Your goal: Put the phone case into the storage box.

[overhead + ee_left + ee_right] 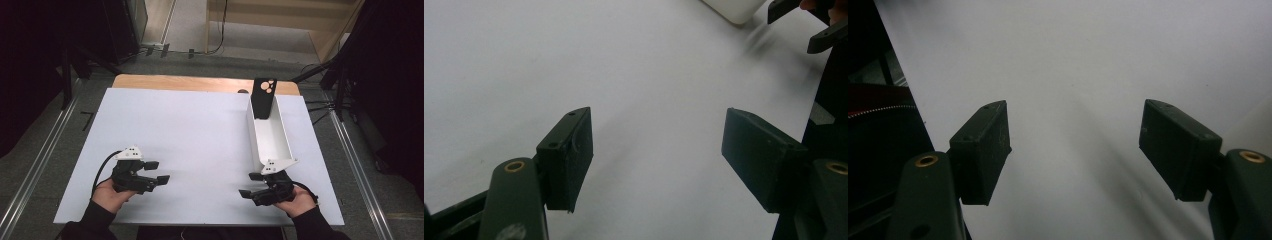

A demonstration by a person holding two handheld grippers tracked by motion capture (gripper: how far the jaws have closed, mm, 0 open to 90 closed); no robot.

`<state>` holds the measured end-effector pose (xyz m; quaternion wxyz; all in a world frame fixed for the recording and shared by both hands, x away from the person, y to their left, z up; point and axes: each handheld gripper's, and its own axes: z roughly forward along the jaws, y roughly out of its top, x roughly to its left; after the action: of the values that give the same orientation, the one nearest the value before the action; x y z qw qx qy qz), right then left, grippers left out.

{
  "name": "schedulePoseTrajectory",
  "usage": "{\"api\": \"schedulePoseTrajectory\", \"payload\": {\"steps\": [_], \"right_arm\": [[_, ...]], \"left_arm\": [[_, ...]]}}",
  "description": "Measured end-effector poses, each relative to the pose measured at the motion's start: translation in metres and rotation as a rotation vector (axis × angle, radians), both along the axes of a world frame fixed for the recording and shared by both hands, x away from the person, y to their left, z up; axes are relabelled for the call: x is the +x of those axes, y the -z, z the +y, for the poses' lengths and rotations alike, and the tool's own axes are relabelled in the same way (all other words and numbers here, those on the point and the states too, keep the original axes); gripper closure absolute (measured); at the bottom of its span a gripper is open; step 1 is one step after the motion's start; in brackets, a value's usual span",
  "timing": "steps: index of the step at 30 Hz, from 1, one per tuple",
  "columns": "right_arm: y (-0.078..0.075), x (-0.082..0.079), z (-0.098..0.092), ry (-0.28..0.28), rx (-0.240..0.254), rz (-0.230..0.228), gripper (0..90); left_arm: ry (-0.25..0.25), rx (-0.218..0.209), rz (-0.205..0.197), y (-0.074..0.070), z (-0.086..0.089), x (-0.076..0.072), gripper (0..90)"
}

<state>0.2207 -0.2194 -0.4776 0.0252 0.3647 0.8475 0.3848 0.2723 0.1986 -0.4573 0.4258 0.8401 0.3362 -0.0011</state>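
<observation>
Near the table's front edge, the left gripper (156, 171) rests low over the white table (190, 130), its jaws apart with nothing between them. The right gripper (251, 184) sits opposite, its jaws likewise apart and empty, just beside the near end of a long white tray (270, 137). A black phone (263, 97) leans upright at the tray's far end.

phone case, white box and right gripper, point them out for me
phone case (263, 98), high view, on its black back below the camera cutout
white box (270, 137), high view, on its bare inner floor
right gripper (250, 185), high view, midway between its open fingertips
</observation>
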Motion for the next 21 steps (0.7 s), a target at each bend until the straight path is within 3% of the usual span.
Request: {"api": "schedulePoseTrajectory", "payload": {"steps": [21], "right_arm": [[0.007, 0.000, -0.016, 0.033, -0.020, 0.006, 26.3]], "left_arm": [[0.016, -0.003, 0.011, 0.001, -0.002, 0.001, 28.5]]}}
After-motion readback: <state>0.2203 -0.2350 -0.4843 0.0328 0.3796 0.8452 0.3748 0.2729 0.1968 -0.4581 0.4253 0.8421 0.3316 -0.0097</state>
